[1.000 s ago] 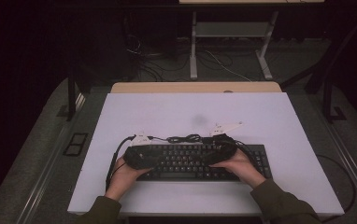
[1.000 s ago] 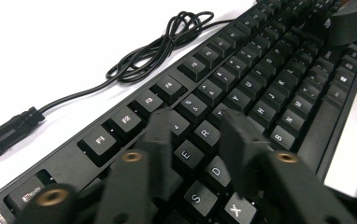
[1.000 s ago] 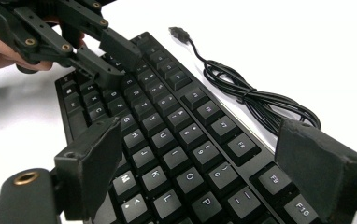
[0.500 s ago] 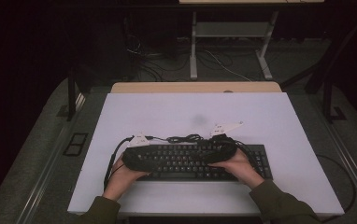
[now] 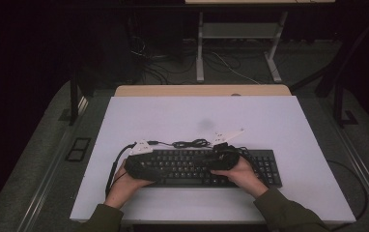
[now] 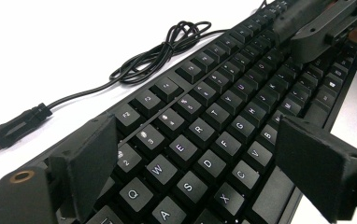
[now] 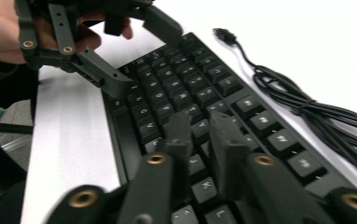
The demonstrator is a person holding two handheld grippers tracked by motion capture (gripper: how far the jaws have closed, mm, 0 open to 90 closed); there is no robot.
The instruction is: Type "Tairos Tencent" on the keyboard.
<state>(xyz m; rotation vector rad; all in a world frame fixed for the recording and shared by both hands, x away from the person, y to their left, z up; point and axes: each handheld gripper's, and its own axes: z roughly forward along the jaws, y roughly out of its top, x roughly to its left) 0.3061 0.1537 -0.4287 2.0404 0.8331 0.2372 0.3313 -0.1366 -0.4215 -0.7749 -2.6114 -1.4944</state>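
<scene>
Black keyboard [image 5: 206,166] lies flat, lengthwise across the near part of the white table [image 5: 269,121]; its black cable [image 5: 191,143] coiled just behind it.

Keyboard [image 5: 202,166]: black all over, keycaps black with pale white legends, a few tinted faint violet. Its cable [image 6: 158,51], coiled just beyond the left gripper [image 6: 195,172], also black. Left gripper: matte black jaws, one brass-coloured rivet at its near corner. Right gripper [image 7: 200,135]: black too, several brass-coloured rivets along the linkage. Table top [image 5: 173,116] under both grippers: plain white, no pattern. Sleeves [image 5: 289,212] behind the grippers: dark olive green.
</scene>
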